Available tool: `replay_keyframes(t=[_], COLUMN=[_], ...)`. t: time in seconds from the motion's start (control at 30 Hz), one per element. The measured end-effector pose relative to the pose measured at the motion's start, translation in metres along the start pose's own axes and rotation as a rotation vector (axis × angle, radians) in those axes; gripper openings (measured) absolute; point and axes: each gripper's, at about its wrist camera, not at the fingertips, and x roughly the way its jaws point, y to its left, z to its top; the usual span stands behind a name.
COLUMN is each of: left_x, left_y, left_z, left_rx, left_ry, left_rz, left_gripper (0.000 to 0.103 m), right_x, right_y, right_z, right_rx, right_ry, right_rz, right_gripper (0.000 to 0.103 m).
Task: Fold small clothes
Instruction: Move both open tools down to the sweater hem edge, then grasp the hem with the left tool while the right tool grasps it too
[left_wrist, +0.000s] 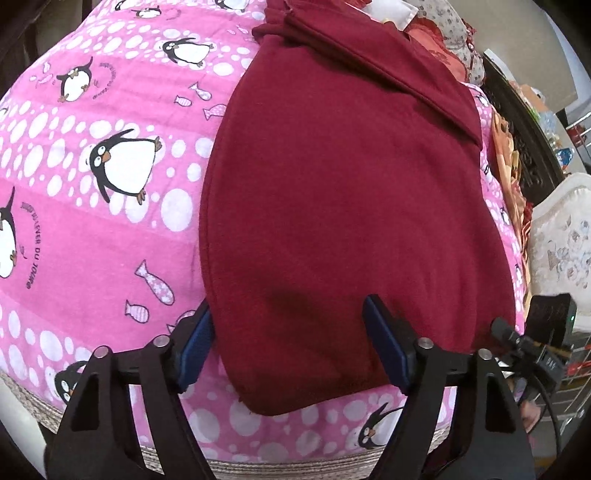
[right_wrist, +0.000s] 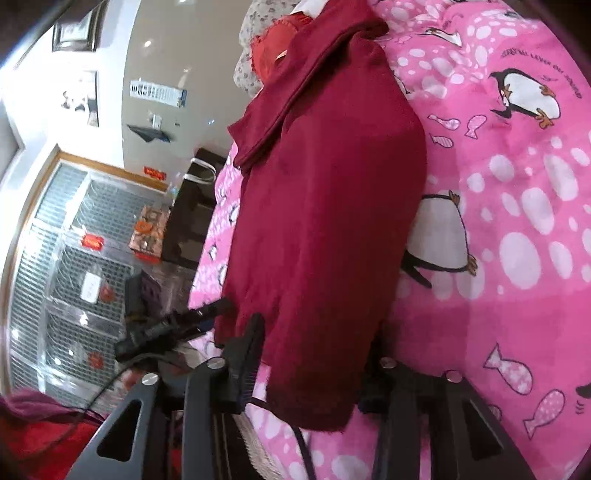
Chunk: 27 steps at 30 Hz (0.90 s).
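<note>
A bed covered by a pink sheet (left_wrist: 110, 229) printed with penguins, fish and white dots fills both views, and on it lies a dark red garment (left_wrist: 343, 192), spread flat with a folded band of the same cloth across its far end. Its near hem reaches almost to the edge of the bed.

In the left wrist view the left gripper (left_wrist: 291, 343) stands over that near hem with its fingers wide apart. The blue-padded left finger (left_wrist: 195, 347) sits just at the garment's left edge, over the pink sheet, while the other finger rests over the red cloth itself. The cloth lies flat between them and neither pad presses it.

In the right wrist view the right gripper (right_wrist: 314, 373) straddles the near corner of the garment (right_wrist: 325, 206), its fingers at a narrower spacing. The left finger (right_wrist: 243, 362) stands just beside the cloth's edge; the other finger is hidden behind the hanging corner, so whether the pads actually pinch the cloth cannot be told.

Beyond the garment's far end sits a heap of other clothes (left_wrist: 443, 33), floral and orange-red. Past the bed's edge, a tiled floor (right_wrist: 74, 229) and a pale wall (right_wrist: 177, 55) show, with a dark cabinet (right_wrist: 192, 221) near the bed.
</note>
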Motion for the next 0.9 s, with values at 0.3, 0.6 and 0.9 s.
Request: replay_keyframes(t=[0.3,0.6,0.9], left_x=[0.001,0.001,-0.001], left_y=[-0.005,-0.006,-0.007], left_z=[-0.003,-0.005,-0.005], left_rx=[0.02,0.057,0.1], left_ry=[-0.012,-0.01,-0.018], left_rz=[0.01,0.02,0.036], left_gripper=[0.076,0.072,0.023], right_x=[-0.003,-0.019,-0.009], right_y=[0.002,0.002,0.016], right_z=[0.009,0.01,0.011], right_rx=[-0.002,-0.026,-0.105], right_ry=[0.01,-0.017,-0.051], right_rz=[-0.027,-0.128,-0.171], right_gripper=[0.039,0.025,0.012])
